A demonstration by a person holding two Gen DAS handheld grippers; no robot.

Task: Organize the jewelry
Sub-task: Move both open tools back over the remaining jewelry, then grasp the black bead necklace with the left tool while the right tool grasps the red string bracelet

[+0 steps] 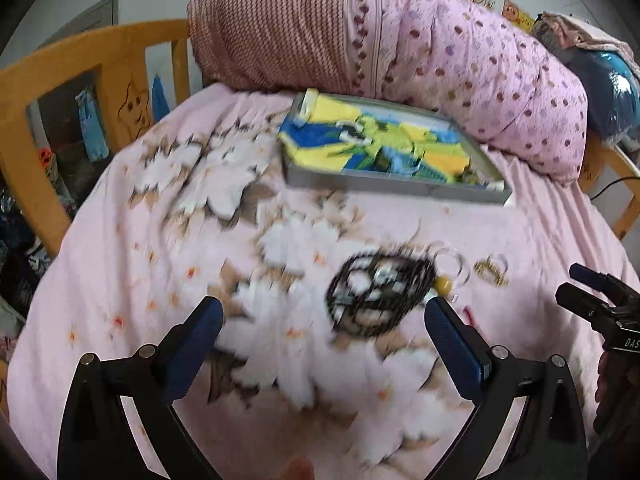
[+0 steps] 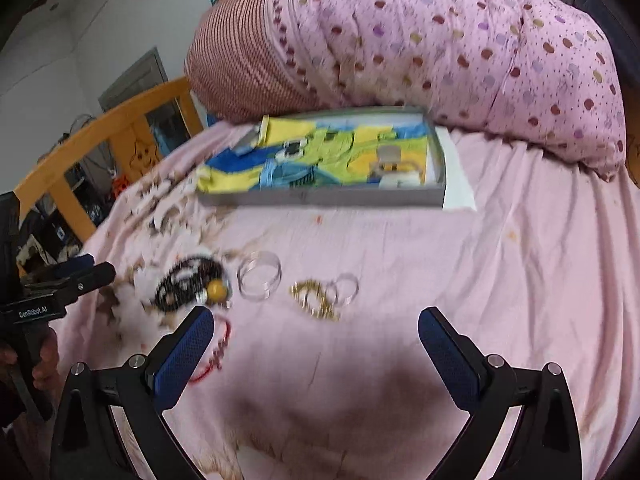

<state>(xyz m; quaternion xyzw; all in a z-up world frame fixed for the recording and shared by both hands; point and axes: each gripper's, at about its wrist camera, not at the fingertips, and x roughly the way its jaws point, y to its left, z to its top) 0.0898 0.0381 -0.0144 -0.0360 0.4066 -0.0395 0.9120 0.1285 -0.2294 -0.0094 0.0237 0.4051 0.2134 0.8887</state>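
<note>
Loose jewelry lies on the pink bedspread: a coil of black beads point(image 1: 380, 294) point(image 2: 190, 282) with a yellow bead point(image 2: 216, 289), a clear bangle point(image 1: 452, 266) point(image 2: 259, 276), a gold chain point(image 1: 490, 270) point(image 2: 316, 300) beside a thin ring point(image 2: 347, 289), and a red string bracelet point(image 2: 218, 350). Behind them sits a shallow grey box point(image 1: 384, 184) point(image 2: 320, 197) lined with a colourful picture and holding a few small pieces. My left gripper point(image 1: 323, 320) is open just short of the black beads. My right gripper point(image 2: 316, 330) hovers open near the gold chain. Neither holds anything.
A rolled pink dotted quilt point(image 1: 460, 60) point(image 2: 460, 48) and a striped pillow point(image 1: 272, 28) lie behind the box. A wooden bed rail point(image 1: 92, 64) point(image 2: 100, 128) runs along the left. The other gripper shows at each view's edge point(image 1: 604, 304) point(image 2: 60, 284).
</note>
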